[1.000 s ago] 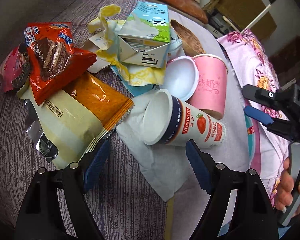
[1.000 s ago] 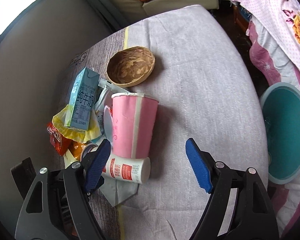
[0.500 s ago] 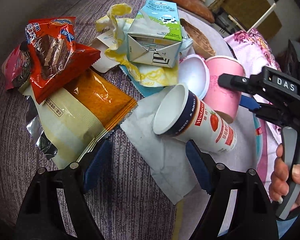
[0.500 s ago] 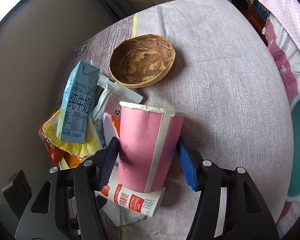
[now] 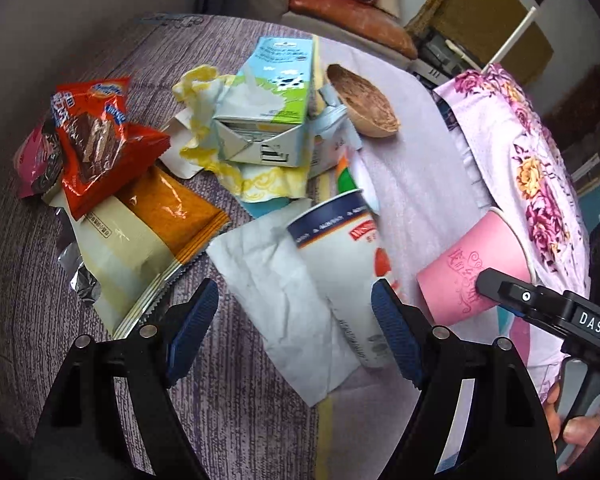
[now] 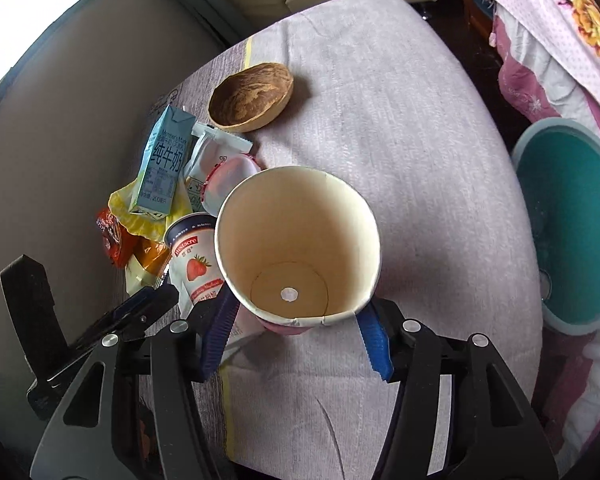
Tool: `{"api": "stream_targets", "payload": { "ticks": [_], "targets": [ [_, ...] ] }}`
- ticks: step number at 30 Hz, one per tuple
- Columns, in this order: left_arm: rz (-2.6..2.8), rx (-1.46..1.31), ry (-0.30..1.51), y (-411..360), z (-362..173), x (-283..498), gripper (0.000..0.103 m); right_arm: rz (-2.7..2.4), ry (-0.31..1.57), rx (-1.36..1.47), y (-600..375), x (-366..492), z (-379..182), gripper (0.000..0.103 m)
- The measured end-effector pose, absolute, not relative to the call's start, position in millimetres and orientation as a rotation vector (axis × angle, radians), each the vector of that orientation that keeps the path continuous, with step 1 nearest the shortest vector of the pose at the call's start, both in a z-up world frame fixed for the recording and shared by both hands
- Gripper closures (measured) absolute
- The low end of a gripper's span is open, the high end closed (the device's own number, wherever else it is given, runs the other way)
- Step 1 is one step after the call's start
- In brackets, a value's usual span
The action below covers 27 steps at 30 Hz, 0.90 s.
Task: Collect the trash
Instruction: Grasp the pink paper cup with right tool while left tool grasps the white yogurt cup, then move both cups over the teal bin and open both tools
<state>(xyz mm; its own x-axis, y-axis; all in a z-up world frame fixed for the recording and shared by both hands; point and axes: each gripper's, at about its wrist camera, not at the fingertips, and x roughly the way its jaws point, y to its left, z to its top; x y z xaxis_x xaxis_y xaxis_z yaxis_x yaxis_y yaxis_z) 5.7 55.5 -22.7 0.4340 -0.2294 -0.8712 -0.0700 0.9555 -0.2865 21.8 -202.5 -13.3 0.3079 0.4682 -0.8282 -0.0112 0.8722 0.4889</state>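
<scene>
Left wrist view showed, at the far left of the table [image 5: 40, 320], a red snack wrapper [image 5: 96, 148] lying over an orange and cream packet [image 5: 148, 236]. Right of those lay a milk carton [image 5: 268, 108] on a crumpled yellow wrapper [image 5: 256, 180], with a brown bowl [image 5: 364, 108] just beyond it. Nearer the camera, a white napkin [image 5: 276, 288] lay under a tipped strawberry yogurt cup [image 5: 344, 264]. The left claw [image 5: 296, 332] hung spread wide above the napkin and yogurt cup, pinching nothing. At the right, a pink paper cup [image 5: 472, 268] was lifted off the table and tilted, gripped near its base by the right claw.

Right wrist view showed the milk carton [image 6: 164, 168] and yogurt cup [image 6: 194, 260] at the left, with the bowl [image 6: 252, 96] behind them. In the middle, the right claw [image 6: 296, 332] pinched the pink paper cup [image 6: 296, 240] between its blue pads [image 6: 374, 340], the cup's open mouth facing the camera and its inside bare. At the far right, a teal bin [image 6: 572, 224] stood beside the table, under a flowered cloth [image 6: 548, 40].
</scene>
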Motion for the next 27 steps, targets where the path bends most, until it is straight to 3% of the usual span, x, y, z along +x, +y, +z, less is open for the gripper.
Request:
{"api": "stream_targets", "payload": {
  "ticks": [14, 18, 21, 27],
  "targets": [
    [-0.064, -0.147, 1.190, -2, -43, 28, 0.024, 0.297, 1.122, 0.504, -257, -11, -3, 0.048],
    [-0.089, -0.100, 1.252, -16, -59, 31, 0.037, 0.298, 1.121, 0.526, -266, -12, -9, 0.048],
    [-0.091, -0.019, 1.226, -28, -59, 28, 0.053, 0.300, 1.124, 0.536, -268, -11, -14, 0.048],
    [-0.173, 0.009, 1.204, -33, -46, 17, 0.056, 0.303, 1.112, 0.541, -271, -10, -17, 0.048]
  ]
}}
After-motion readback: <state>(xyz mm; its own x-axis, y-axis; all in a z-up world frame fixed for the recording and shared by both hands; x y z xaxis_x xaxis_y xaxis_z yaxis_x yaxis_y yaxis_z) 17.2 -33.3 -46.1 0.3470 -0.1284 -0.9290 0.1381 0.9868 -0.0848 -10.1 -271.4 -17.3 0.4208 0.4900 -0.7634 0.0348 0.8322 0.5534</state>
